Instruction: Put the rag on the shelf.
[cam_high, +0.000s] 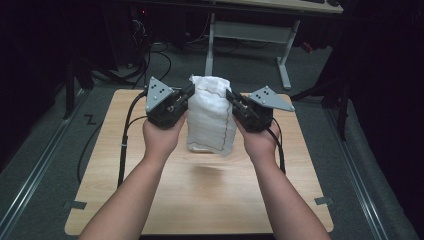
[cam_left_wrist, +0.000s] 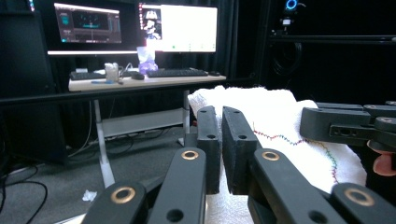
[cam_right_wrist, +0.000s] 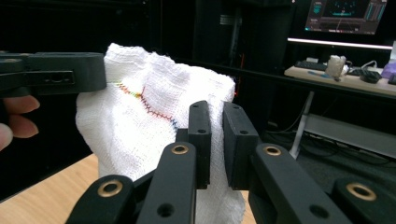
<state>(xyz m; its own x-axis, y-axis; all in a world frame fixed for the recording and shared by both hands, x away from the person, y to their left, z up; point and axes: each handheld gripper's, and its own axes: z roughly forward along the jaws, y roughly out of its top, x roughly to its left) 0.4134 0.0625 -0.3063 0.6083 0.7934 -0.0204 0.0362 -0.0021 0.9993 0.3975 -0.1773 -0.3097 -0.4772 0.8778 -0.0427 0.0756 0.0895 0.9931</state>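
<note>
my left fingers and right fingers are each clamped on a top edge of the towel, hanging above the desk. keep both grips level and tension even.

A white cloth with a thin coloured stitch line hangs above the wooden table, held up at its top edge between two grippers. The left gripper pinches the upper left corner; the right gripper pinches the upper right (both jaw pairs closed on fabric). Black cables trail from each gripper across the tabletop.
</note>
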